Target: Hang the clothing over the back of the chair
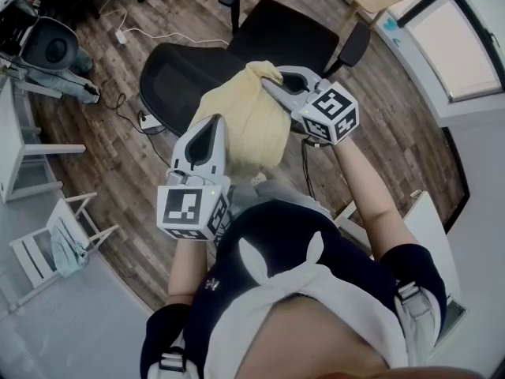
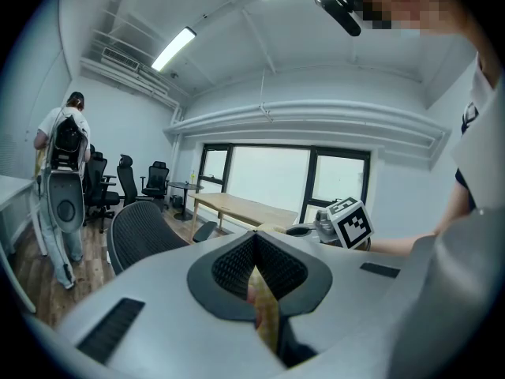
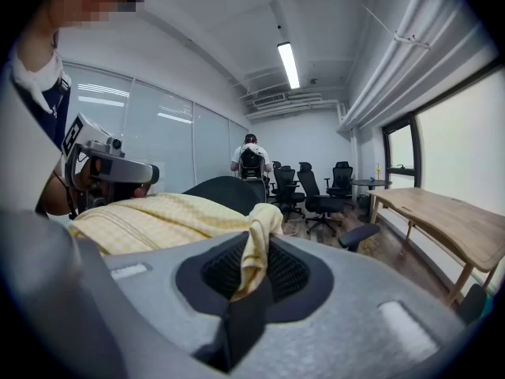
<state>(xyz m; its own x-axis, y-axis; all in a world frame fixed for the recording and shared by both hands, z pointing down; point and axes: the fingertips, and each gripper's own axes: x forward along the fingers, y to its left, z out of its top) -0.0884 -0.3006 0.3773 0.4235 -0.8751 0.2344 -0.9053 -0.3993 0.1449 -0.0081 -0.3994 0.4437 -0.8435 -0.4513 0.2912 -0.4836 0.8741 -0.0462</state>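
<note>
A pale yellow garment (image 1: 251, 121) hangs stretched between my two grippers, above the black office chair (image 1: 260, 50). My left gripper (image 1: 211, 123) is shut on its near edge; yellow cloth (image 2: 264, 310) shows pinched in the jaws in the left gripper view. My right gripper (image 1: 270, 85) is shut on the far corner, and the bunched cloth (image 3: 256, 239) sticks up out of its jaws in the right gripper view. The chair's mesh back (image 1: 177, 85) lies just beyond and below the garment. It also shows as a dark curve, the chair back (image 3: 221, 192), behind the cloth.
A wooden table (image 3: 442, 219) stands by the windows at right, with several office chairs (image 3: 323, 192) further off. A person (image 2: 63, 180) stands at the left of the room. A white folding chair (image 1: 55, 243) and cables (image 1: 130, 117) are on the wooden floor.
</note>
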